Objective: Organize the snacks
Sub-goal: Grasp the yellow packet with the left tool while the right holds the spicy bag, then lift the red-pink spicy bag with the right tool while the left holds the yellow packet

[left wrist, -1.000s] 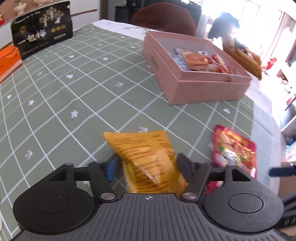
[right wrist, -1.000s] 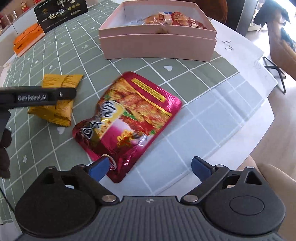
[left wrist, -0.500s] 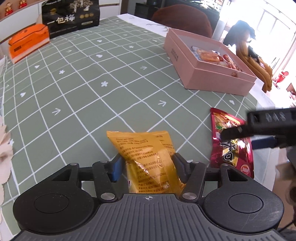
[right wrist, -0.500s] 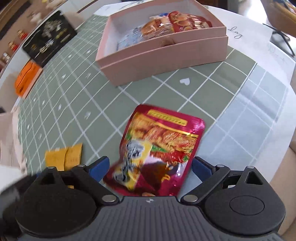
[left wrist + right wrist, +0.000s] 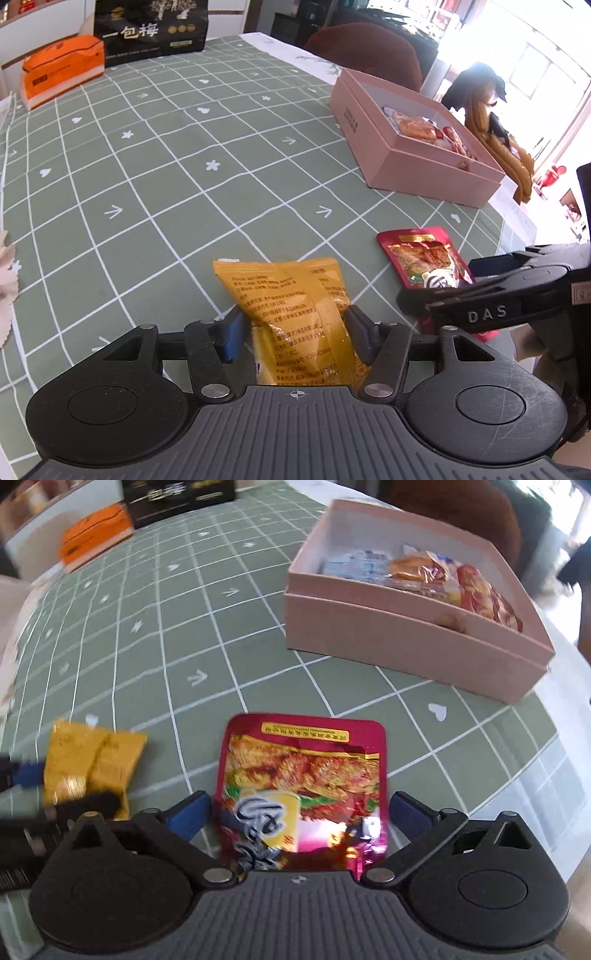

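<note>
A yellow snack packet (image 5: 288, 295) lies on the green checked tablecloth (image 5: 166, 184) between the jaws of my left gripper (image 5: 295, 332), whose pads press its sides. In the right wrist view the same packet (image 5: 92, 760) sits at the left with the left gripper's fingers (image 5: 92, 801) on it. A red foil pouch (image 5: 303, 768) lies flat between the jaws of my right gripper (image 5: 299, 812), which are opening and stand clear of its edges. In the left wrist view the pouch (image 5: 424, 258) lies to the right under the right gripper's fingers (image 5: 480, 291). The open pink box (image 5: 406, 650) holds several snacks.
The pink box (image 5: 406, 166) stands at the back right near the table's edge. An orange box (image 5: 62, 74) and a black bag (image 5: 151, 29) stand at the far left. A brown chair back (image 5: 365, 44) is behind the table. White cloth (image 5: 535, 794) borders the right edge.
My right gripper has swung over the red pouch, which now lies straight between its wider jaws. The left gripper has shifted and rolled a little, with the yellow packet still between its jaws.
</note>
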